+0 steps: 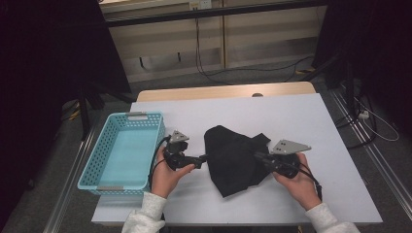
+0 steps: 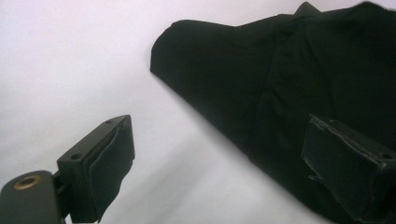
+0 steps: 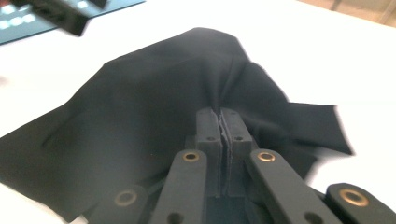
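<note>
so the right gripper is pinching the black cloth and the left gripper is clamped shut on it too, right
Not quite. The right gripper is shut on the black cloth, but the left gripper is open: the left gripper view shows its jaws wide apart, one over the cloth's edge, nothing pinched.

Three cameras on one table: one fixed high, one on each gripper.

From the high view we look forward and down from the person's side, far enough back to take in the whole white table (image 1: 301,121), the blue basket (image 1: 104,150) at the left and the floor beyond. In the left gripper view we sit low and very near, looking along the left gripper (image 2: 219,158) across the tabletop at the black cloth (image 2: 280,84). In the right gripper view we ride just behind the right gripper (image 3: 220,122), facing the far left, with the basket blurred at the top corner. All three views share the cloth at the table's middle.
</note>
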Demonstrator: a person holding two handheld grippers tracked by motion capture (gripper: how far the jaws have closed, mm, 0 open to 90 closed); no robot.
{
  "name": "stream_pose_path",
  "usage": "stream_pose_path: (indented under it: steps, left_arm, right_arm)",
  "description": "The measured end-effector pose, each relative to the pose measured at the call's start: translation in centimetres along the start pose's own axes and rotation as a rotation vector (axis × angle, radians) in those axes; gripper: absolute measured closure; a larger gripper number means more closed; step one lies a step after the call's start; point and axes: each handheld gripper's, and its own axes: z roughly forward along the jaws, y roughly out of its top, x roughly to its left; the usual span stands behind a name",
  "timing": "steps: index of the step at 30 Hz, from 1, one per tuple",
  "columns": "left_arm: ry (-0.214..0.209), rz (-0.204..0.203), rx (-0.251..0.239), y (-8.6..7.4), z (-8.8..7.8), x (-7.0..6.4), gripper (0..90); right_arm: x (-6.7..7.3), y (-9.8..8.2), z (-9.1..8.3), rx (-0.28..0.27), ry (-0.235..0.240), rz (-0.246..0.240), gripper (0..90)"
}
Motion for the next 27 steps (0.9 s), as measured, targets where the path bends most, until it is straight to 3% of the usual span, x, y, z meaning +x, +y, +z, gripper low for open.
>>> stream_pose_path:
  steps: [6, 12, 15, 21, 27]
  left_arm:
    - [-0.001, 0.0, 0.0, 0.0, -0.1, 0.1, 9.3]
    - [0.0, -0.007, -0.006, 0.0, -0.1, 0.2, 9.3]
    - [0.003, -0.003, -0.006, 0.0, -0.2, 0.2, 9.3]
    - [0.001, -0.001, -0.003, 0.0, -0.3, 0.3, 9.3]
    - [-0.005, -0.002, 0.001, 0.0, -0.1, 0.2, 9.3]
  right_arm:
    - [-2.3, -0.2, -1.4, -0.019, -0.081, 0.053, 87.7]
    - [-4.7, -1.1, -2.4, 0.011, -0.216, 0.065, 86.0]
    - [-4.8, -1.1, -2.5, 0.017, -0.223, 0.057, 84.9]
    - [-3.9, -0.5, -2.1, 0.029, -0.22, 0.023, 71.8]
    - [-3.8, -0.2, -2.2, 0.002, -0.204, 0.061, 60.9]
